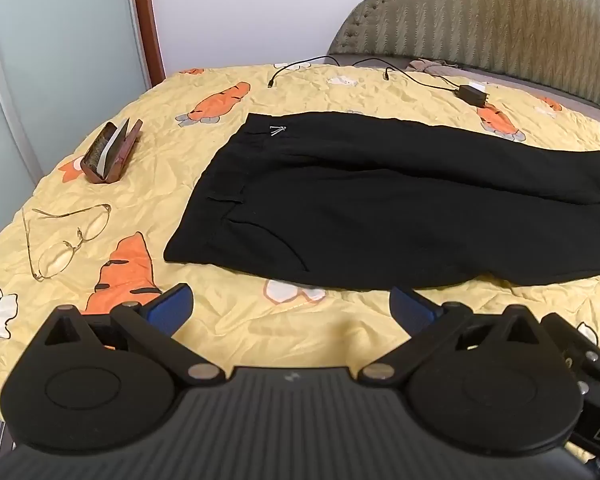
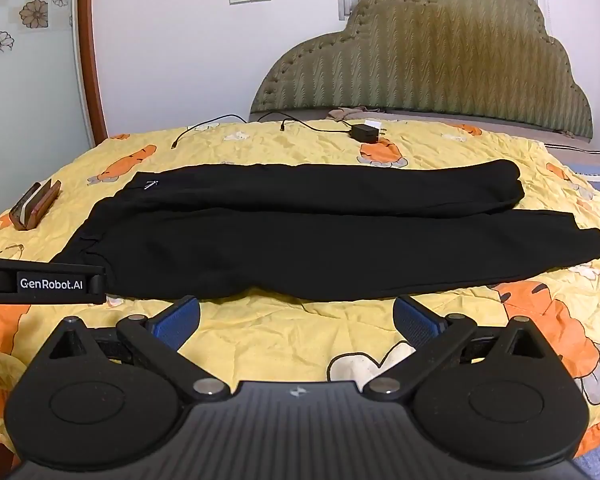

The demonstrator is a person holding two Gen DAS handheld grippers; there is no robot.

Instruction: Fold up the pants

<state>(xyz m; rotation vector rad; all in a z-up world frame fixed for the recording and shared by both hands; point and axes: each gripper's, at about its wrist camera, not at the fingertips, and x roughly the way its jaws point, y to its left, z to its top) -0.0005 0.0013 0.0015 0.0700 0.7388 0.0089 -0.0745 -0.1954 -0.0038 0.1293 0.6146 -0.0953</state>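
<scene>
Black pants [image 1: 380,204] lie flat on the yellow carrot-print bedsheet [image 1: 228,320], waistband to the left, both legs stretched to the right. They also show in the right wrist view [image 2: 320,236], the far leg slightly apart from the near leg. My left gripper [image 1: 292,304] is open and empty, just short of the pants' near edge by the waist. My right gripper [image 2: 298,316] is open and empty, just short of the near leg's edge. The left gripper's body [image 2: 44,282] shows at the left edge of the right wrist view.
Glasses [image 1: 66,240] and an open brown glasses case [image 1: 112,152] lie left of the pants. A black charger [image 1: 474,94] with cables lies beyond them, near the padded headboard [image 2: 420,68]. The wall stands behind.
</scene>
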